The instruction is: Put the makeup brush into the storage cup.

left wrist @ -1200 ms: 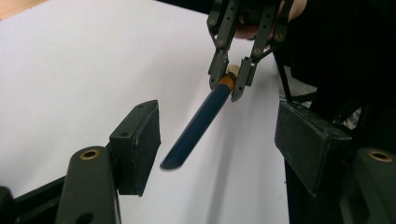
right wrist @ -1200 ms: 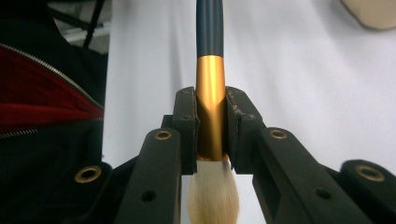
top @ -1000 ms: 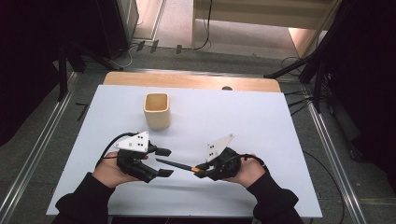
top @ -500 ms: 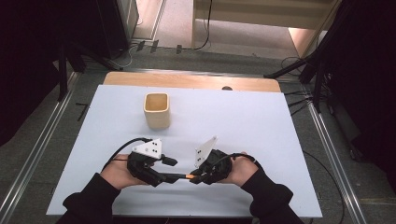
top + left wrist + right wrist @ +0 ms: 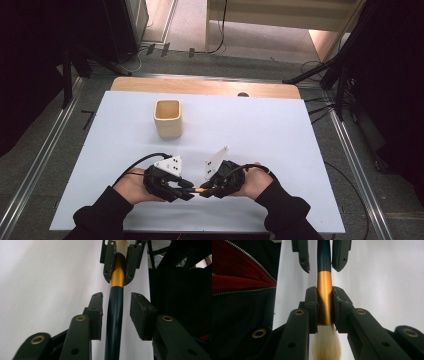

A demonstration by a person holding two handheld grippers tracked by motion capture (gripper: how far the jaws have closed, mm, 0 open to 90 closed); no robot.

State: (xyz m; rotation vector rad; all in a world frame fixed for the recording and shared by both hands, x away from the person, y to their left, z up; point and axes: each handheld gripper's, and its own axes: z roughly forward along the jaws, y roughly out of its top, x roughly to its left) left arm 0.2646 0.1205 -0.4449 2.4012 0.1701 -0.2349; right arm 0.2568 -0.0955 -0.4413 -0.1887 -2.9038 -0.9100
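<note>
A brush with a dark blue handle (image 5: 115,317), a gold ferrule (image 5: 324,290) and cream bristles (image 5: 326,345) lies level between both grippers near the table's front edge (image 5: 196,190). My right gripper (image 5: 325,305) is shut on the ferrule, with the bristles pointing back toward its camera. My left gripper (image 5: 116,312) stands open, one pad on each side of the handle and a small gap at both. In the high view the left gripper (image 5: 186,189) and the right gripper (image 5: 207,191) face each other, tips nearly meeting.
A cream square cup (image 5: 167,118) stands upright at the middle left of the white table sheet (image 5: 280,130), well behind the hands. A wooden strip (image 5: 200,86) runs along the far edge. Dark stands and cables sit on the floor around the table.
Both hands have come closer together toward the front middle. The left gripper has slid along the handle toward the right gripper, which keeps its hold on the brush.
</note>
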